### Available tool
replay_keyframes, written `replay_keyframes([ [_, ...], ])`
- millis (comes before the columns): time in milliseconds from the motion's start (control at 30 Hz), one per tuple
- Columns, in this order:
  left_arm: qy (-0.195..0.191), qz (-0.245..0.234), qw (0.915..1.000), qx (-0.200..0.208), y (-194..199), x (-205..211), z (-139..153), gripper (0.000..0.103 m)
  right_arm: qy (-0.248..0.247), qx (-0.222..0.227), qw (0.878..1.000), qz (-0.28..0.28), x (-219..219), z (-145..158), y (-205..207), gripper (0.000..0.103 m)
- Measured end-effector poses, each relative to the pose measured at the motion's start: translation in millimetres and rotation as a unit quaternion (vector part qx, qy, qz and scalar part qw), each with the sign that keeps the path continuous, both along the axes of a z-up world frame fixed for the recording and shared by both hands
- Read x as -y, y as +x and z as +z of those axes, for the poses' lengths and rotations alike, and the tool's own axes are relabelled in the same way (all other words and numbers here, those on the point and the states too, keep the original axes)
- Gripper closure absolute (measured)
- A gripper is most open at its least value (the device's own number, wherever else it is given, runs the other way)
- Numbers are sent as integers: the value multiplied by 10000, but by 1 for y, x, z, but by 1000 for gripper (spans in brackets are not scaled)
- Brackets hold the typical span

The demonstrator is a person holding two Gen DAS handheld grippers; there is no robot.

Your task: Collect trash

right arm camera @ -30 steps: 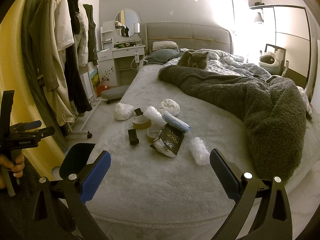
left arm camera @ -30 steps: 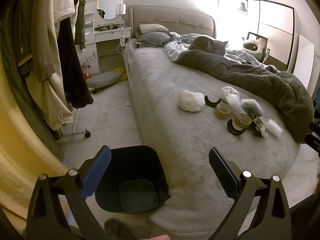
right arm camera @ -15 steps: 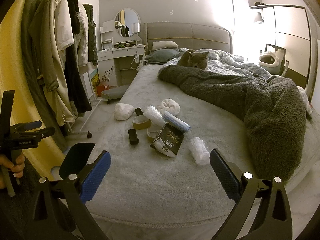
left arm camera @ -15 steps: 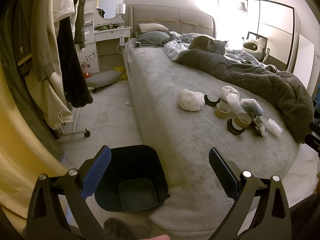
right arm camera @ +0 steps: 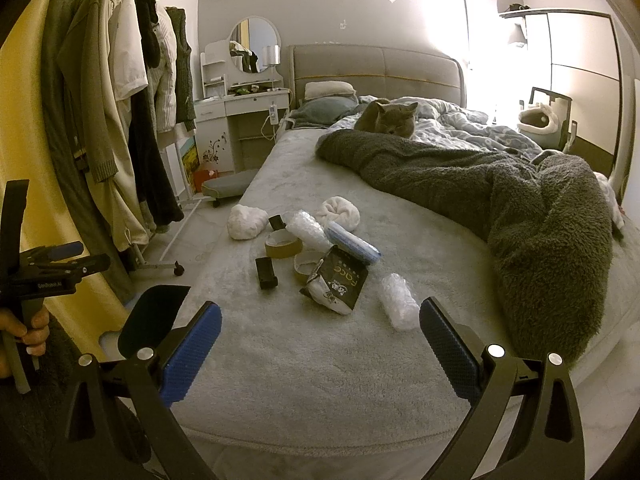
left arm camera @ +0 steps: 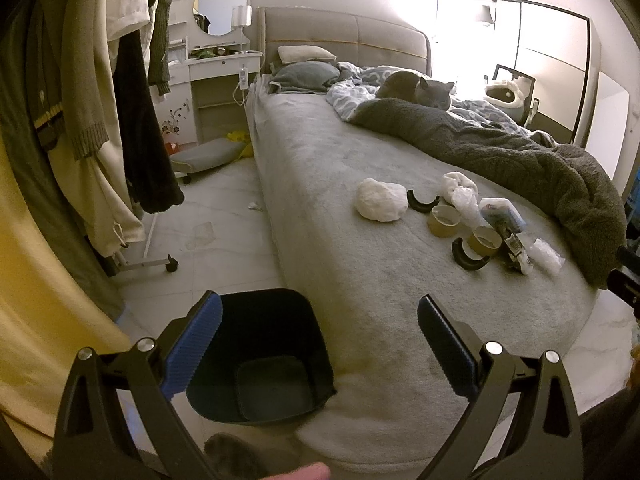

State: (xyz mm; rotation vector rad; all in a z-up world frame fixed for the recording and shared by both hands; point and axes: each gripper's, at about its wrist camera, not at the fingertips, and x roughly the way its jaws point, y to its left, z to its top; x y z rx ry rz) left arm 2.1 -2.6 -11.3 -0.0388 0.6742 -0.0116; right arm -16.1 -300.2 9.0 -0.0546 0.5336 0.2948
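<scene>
Trash lies in a cluster on the grey bed [right arm camera: 304, 344]: a black-and-white packet [right arm camera: 336, 284], a clear plastic wad [right arm camera: 398, 306], tape rolls [right arm camera: 282, 243], a black piece [right arm camera: 266, 273], white crumpled wads [right arm camera: 246, 221] and a blue-white pack [right arm camera: 352, 242]. The cluster also shows in the left wrist view [left arm camera: 472, 228]. A dark bin [left arm camera: 260, 360] stands on the floor at the bed's foot corner. My left gripper [left arm camera: 318, 344] is open and empty above the bin's edge. My right gripper [right arm camera: 320, 350] is open and empty over the bed's foot, short of the trash.
A grey cat [right arm camera: 386, 118] lies on the bed by a dark fleece blanket [right arm camera: 520, 208]. Clothes hang on a wheeled rack [left arm camera: 100, 120] at the left. A dressing table [right arm camera: 240, 120] stands beside the headboard. A yellow curtain [left arm camera: 36, 300] hangs close at the left.
</scene>
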Motion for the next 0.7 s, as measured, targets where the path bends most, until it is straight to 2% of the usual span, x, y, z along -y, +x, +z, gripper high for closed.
replay_keyframes([
  [233, -72, 28, 10000, 59, 1, -3, 3, 4, -40, -44, 10000, -59, -1, -3, 2, 3],
  [467, -241, -255, 9994, -16, 1, -4, 1, 4, -123, -66, 9998, -110, 3, -5, 6, 4],
  [600, -62, -484, 9988, 41, 3, 7, 1, 4, -122, -111, 9998, -103, 8, -5, 10, 6],
  [700, 42, -723, 9974, 70, 7, 15, 1, 4, -223, -256, 9994, -54, 11, -12, 17, 12],
])
